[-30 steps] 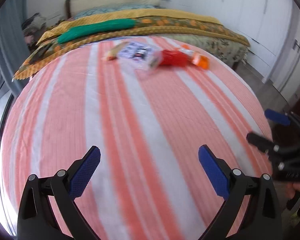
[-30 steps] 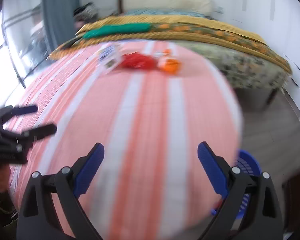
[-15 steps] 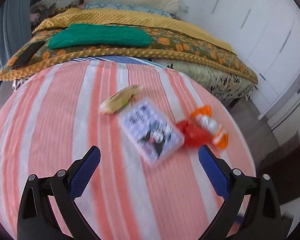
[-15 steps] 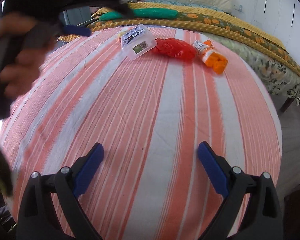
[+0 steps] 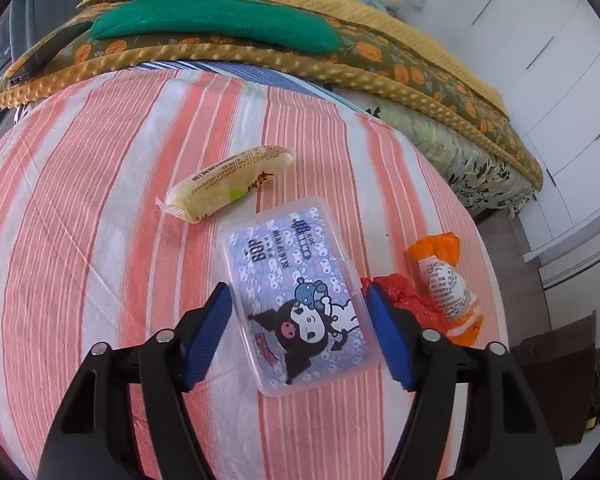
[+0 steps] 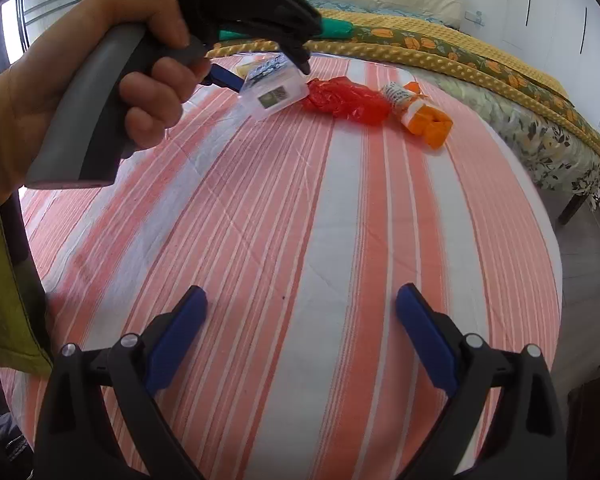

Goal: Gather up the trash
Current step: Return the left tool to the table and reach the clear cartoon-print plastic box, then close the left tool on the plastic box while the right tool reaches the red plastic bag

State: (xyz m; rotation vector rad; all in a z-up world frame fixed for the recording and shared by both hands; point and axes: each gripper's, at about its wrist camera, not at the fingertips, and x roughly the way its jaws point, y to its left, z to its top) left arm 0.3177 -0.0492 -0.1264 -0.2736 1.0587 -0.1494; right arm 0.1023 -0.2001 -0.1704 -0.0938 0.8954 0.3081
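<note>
Plastic box (image 5: pixel 300 292): light, stiff, slick lid; left gripper (image 5: pixel 298 336) just closing, astride its long sides (contact unclear). Right gripper (image 6: pixel 302 332) released, empty.

Left wrist view close above clear box (image 5: pixel 300 296); right wrist view farther back; both share striped bedspread (image 6: pixel 320 220).

Bed (image 5: pixel 80 240), striped sheet
Laid on it: yellow snack packet (image 5: pixel 228 182), clear plastic box (image 5: pixel 300 292), red bag (image 5: pixel 404 300), orange-wrapped bottle (image 5: pixel 446 280).
</note>
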